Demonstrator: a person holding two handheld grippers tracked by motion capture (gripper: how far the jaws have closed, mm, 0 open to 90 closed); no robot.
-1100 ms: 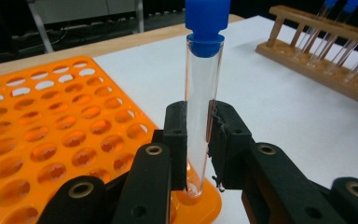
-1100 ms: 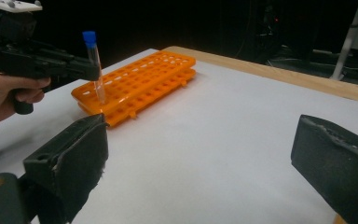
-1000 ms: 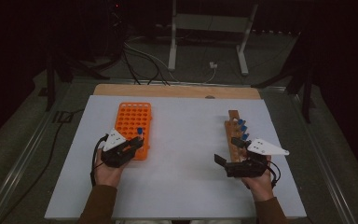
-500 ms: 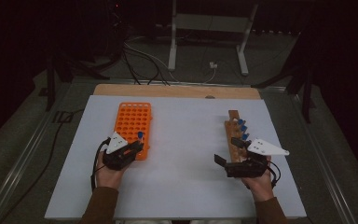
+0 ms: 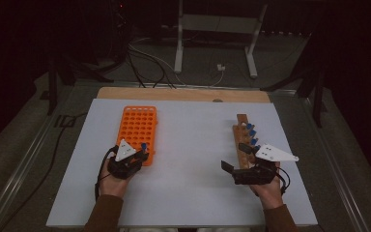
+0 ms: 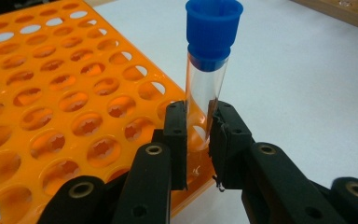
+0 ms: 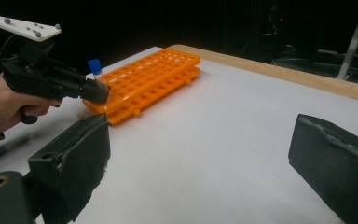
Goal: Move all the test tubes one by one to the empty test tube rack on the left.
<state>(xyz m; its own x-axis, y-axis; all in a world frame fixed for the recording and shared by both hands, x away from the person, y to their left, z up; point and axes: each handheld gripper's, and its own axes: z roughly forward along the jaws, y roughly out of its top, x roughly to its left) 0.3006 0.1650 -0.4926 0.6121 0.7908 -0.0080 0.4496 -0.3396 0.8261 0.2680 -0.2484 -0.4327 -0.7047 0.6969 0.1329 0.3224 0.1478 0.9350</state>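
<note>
A clear test tube with a blue cap (image 6: 209,51) stands upright at the near right corner of the orange rack (image 6: 51,93), its lower end down in a corner hole. My left gripper (image 6: 198,140) is shut on the tube's glass below the cap. In the high view the left gripper (image 5: 141,154) sits at the rack's (image 5: 137,123) near end, the blue cap (image 5: 144,145) just above it. My right gripper (image 5: 235,157) stands open and holds nothing, beside the near end of a wooden rack (image 5: 241,123). In the right gripper view its jaws (image 7: 200,154) are wide apart over bare white table.
The wooden rack holds several blue-capped tubes (image 5: 251,133). The white mat (image 5: 193,145) lies between the two racks. A wooden strip (image 5: 183,94) runs along the table's far edge. Cables and a metal stand (image 5: 178,43) are on the floor beyond.
My left gripper and the tube have shifted slightly toward the near end of the orange rack and a little lower. The right gripper has stayed put.
</note>
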